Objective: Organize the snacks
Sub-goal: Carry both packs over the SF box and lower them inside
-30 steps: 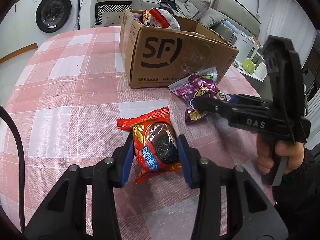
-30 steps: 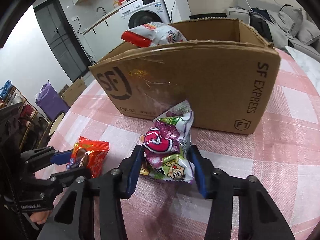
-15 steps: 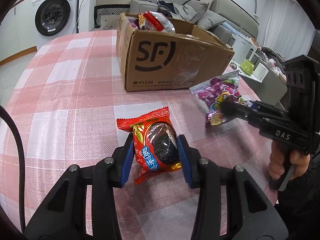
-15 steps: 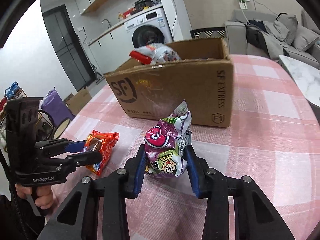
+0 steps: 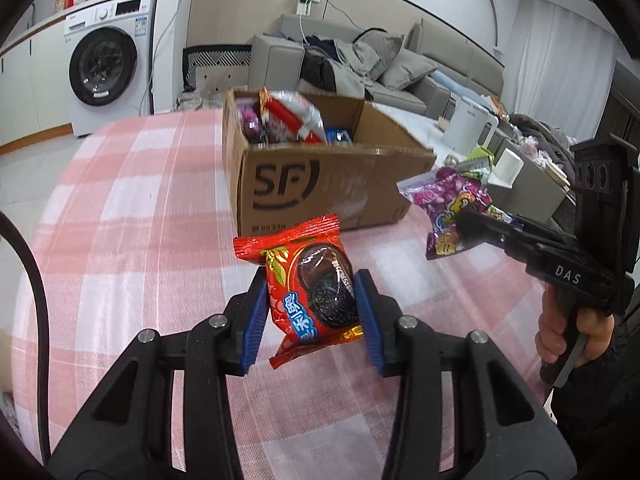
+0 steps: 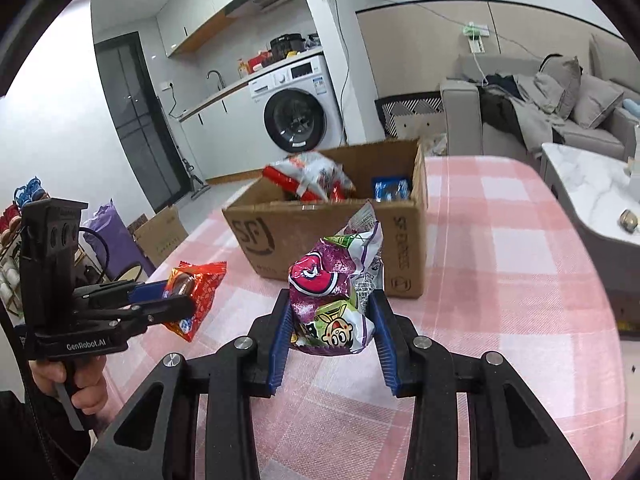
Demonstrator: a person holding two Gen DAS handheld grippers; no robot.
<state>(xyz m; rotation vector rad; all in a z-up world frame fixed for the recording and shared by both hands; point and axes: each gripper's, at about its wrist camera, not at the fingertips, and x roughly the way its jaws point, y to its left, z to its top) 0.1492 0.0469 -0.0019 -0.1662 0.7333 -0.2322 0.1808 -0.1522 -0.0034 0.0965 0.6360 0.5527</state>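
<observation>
Snacks: red cookie pack [image 5: 312,284] clamped in left gripper [image 5: 312,316] jaws | purple candy bag [image 6: 334,300] clamped in right gripper [image 6: 332,340] jaws | both above desk [image 5: 132,216]

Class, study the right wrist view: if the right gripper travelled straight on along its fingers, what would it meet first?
Probably the near wall of the cardboard box, directly beyond the purple snack bag that the right gripper holds; depth is uncertain.

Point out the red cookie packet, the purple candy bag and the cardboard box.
red cookie packet [image 5: 310,286]: left wrist view, on the printed cookie on its front.
purple candy bag [image 6: 326,300]: right wrist view, middle of its front.
cardboard box [image 5: 320,188]: left wrist view, on the printed front wall.
</observation>
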